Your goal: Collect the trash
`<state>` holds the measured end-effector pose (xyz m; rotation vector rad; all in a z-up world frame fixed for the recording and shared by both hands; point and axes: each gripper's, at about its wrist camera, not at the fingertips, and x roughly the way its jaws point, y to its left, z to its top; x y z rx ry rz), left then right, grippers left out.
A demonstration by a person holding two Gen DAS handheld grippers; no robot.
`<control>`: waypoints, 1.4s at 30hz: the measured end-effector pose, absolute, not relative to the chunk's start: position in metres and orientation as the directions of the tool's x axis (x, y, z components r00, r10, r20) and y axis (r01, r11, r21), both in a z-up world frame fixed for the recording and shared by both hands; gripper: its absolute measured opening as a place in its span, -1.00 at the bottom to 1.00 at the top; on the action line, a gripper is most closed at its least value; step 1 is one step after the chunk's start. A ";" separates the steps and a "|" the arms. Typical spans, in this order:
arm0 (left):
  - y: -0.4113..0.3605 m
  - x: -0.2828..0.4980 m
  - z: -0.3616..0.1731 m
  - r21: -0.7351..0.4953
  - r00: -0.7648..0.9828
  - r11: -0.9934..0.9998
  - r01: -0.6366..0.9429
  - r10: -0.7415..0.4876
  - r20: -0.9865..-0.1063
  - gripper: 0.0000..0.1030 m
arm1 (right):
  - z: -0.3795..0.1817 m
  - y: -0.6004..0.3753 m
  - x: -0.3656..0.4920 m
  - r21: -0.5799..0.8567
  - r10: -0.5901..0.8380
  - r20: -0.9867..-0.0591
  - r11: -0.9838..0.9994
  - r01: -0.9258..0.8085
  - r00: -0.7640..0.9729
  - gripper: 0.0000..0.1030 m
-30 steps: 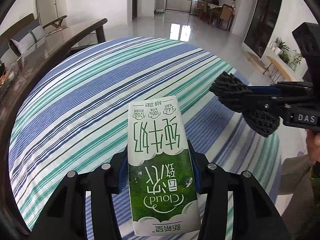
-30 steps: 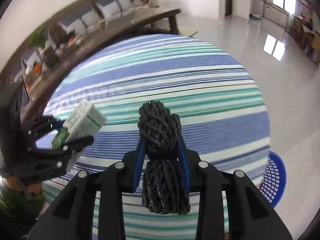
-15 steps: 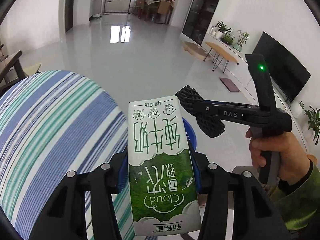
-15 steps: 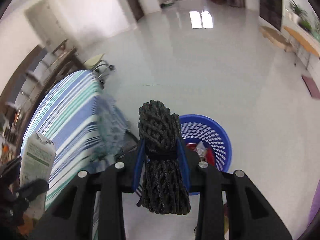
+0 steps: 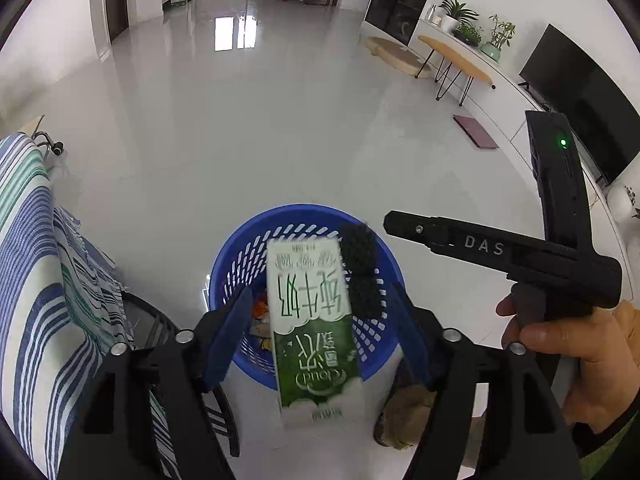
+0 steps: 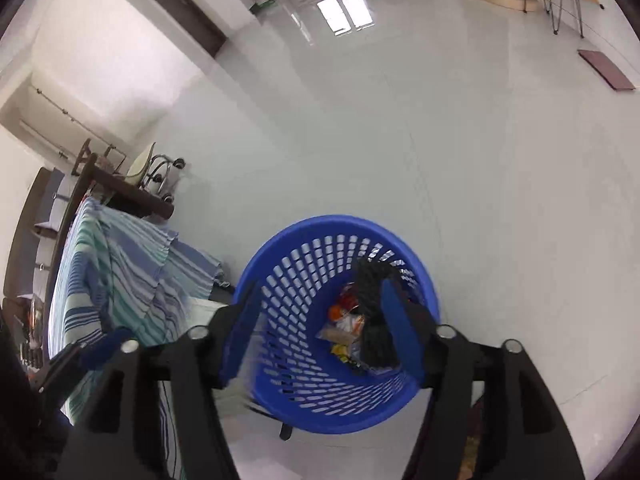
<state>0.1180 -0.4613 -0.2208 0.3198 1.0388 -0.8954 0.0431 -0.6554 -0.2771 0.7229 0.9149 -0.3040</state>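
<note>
A green-and-white milk carton (image 5: 312,320), blurred, drops loose between the spread fingers of my left gripper (image 5: 319,296), whose jaws are opening; there is a gap on both sides of it. Right below stands the blue mesh basket (image 5: 240,248). A black rope bundle (image 5: 360,272) falls beside the carton, free of my right gripper (image 5: 390,222), which a hand (image 5: 560,344) holds over the basket. In the right wrist view my right gripper (image 6: 320,292) is opening above the basket (image 6: 320,224). The rope bundle (image 6: 372,320) hangs by its right finger over the basket's inside.
Wrappers and scraps (image 6: 344,320) lie in the basket's bottom. The table with the striped cloth (image 5: 32,280) stands close on the left, its cloth (image 6: 120,264) hanging down. Glossy white floor spreads beyond. A low wooden bench (image 5: 456,64) and a TV stand far right.
Both grippers swung from over the striped table to above the blue basket. Their jaws spread, and the carton and the rope bundle came free and are dropping.
</note>
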 end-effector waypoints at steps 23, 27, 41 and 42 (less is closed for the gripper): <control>-0.373 -0.019 -0.122 0.012 0.477 0.655 0.755 -0.537 -0.696 0.90 | -0.152 -0.562 -0.118 0.242 -0.207 -0.648 0.856 0.457 0.733 0.91; -0.371 -0.028 -0.123 0.075 0.541 0.692 0.718 -0.486 -0.686 0.90 | -0.161 -0.553 -0.114 0.179 -0.232 -0.679 0.868 0.463 0.697 0.91; -0.382 -0.007 -0.137 0.016 0.453 0.706 0.708 -0.437 -0.777 0.90 | -0.181 -0.544 -0.109 0.086 -0.244 -0.743 0.889 0.450 0.623 0.91; -0.382 -0.005 -0.138 0.014 0.451 0.709 0.705 -0.434 -0.780 0.90 | -0.182 -0.543 -0.109 0.083 -0.241 -0.746 0.891 0.446 0.621 0.91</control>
